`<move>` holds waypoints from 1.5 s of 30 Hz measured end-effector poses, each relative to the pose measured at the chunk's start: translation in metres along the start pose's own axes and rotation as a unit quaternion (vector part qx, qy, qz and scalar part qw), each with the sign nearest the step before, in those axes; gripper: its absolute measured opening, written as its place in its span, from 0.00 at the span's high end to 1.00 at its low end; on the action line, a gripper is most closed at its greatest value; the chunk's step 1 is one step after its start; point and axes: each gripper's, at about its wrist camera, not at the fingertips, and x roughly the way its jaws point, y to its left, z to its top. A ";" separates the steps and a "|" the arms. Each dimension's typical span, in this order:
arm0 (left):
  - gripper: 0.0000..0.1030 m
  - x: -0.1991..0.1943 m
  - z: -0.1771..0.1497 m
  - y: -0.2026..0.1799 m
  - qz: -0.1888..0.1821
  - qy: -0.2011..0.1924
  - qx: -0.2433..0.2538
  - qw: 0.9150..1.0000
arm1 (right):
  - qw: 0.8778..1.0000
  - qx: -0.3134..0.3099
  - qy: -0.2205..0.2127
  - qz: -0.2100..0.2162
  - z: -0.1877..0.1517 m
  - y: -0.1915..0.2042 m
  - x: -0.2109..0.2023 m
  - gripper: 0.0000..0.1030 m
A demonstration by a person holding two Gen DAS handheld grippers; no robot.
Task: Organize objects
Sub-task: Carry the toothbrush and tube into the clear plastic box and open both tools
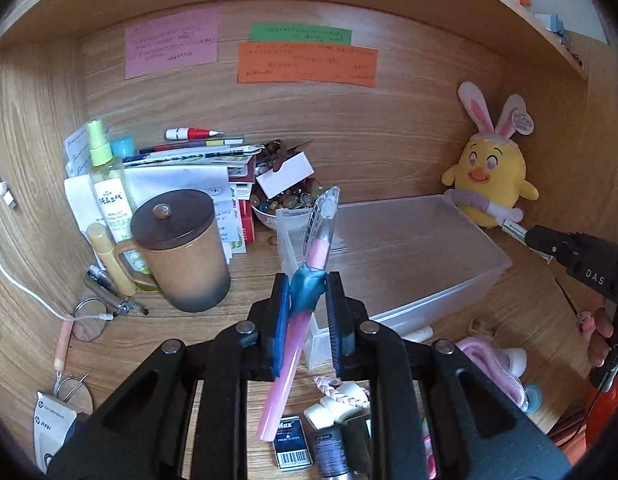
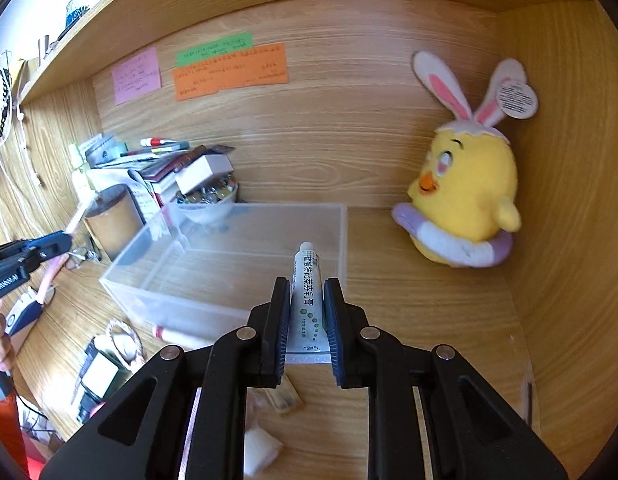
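A wood-grain alcove with coloured paper notes (image 1: 307,58) on its back wall encloses a cluttered table (image 2: 409,304). A clear plastic bin (image 2: 245,264) sits on it near the middle, a yellow chick plush (image 2: 465,196) to the right and a lidded brown mug (image 1: 181,248) to the left.

The left claw (image 1: 307,304) is clamped on a pink toothbrush (image 1: 305,292) at its blue grip section. The brush's long axis runs nearly along the claw's pointing line. Its capped head tips forward and up toward the bin's near-left corner, and the handle trails back and down between the arms.

The right claw (image 2: 307,316) is pressed shut on a white ointment tube (image 2: 307,296). It holds the tube by its sides, with the cap pointing straight ahead and the crimped end back toward the camera.

Both items hang above the table, short of the bin. In each wrist view the bin lies directly ahead and lower. The tube lines up with the bin's right half and the toothbrush with its left end, so each hand appears about equally near its own side. Judging from this, the coming move is a forward carry over the rim before either claw lets go.
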 end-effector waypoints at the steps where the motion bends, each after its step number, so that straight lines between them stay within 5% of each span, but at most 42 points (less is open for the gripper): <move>1: 0.83 0.004 0.002 -0.002 -0.003 0.003 0.001 1.000 | 1.000 -0.001 -0.001 0.004 0.004 0.001 0.003 0.85; 17: 0.83 0.088 0.017 -0.018 -0.052 0.112 -0.004 0.992 | 0.997 -0.025 0.065 0.032 0.029 0.017 0.083 0.85; 20: 0.90 0.101 0.017 -0.021 -0.054 0.130 0.004 0.990 | 0.995 -0.034 0.083 0.035 0.026 0.022 0.096 0.85; 34: 0.89 0.106 0.016 -0.026 -0.066 0.137 0.018 0.988 | 0.986 -0.073 0.142 0.048 0.017 0.039 0.125 0.85; 41: 0.67 0.084 0.013 -0.022 -0.052 0.112 0.016 0.992 | 0.988 -0.071 0.131 0.048 0.016 0.042 0.108 0.84; 43: 0.57 0.075 0.012 -0.021 -0.047 0.097 0.018 0.994 | 0.989 -0.068 0.125 0.046 0.015 0.042 0.100 0.82; 45: 0.37 0.064 0.011 -0.020 -0.037 0.080 0.016 0.996 | 0.990 -0.065 0.118 0.048 0.014 0.040 0.091 0.78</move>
